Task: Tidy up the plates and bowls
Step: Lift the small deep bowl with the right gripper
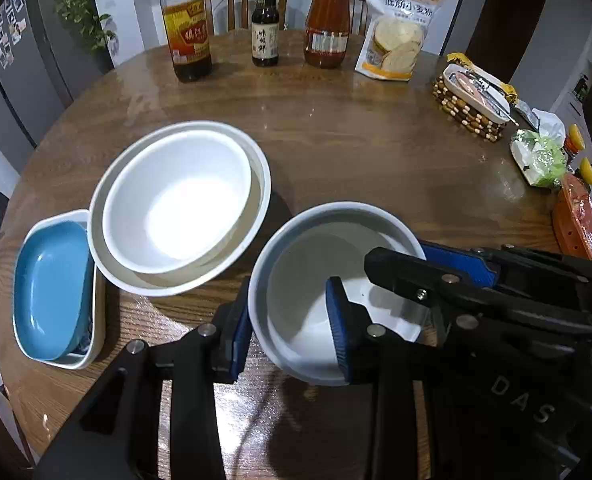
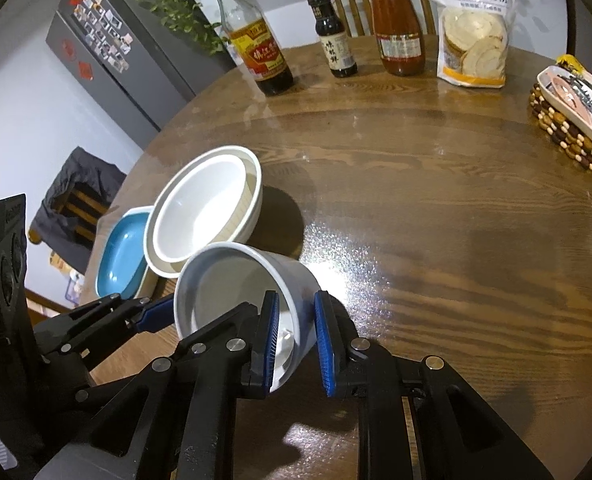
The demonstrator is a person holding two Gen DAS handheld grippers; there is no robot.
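A white bowl (image 1: 315,264) (image 2: 224,288) hangs tilted just above the wooden table (image 1: 355,152), held from two sides. My left gripper (image 1: 290,336) is shut on its near-left wall, one blue pad outside and one inside. On the opposite wall my right gripper (image 2: 296,344) is shut, with the wall between its pads. Behind the held bowl, a smaller white bowl (image 1: 176,200) (image 2: 200,216) sits nested in a wider white one (image 1: 262,184). A blue oval dish (image 1: 52,288) (image 2: 120,260) lies in a white dish at the stack's left.
Three bottles (image 1: 264,28) and a bag of flour (image 1: 399,32) stand along the far edge. A beaded basket (image 1: 467,108) and packaged food (image 1: 539,156) lie at the right. The table's left edge runs close to the blue dish; a fridge (image 2: 108,40) stands beyond.
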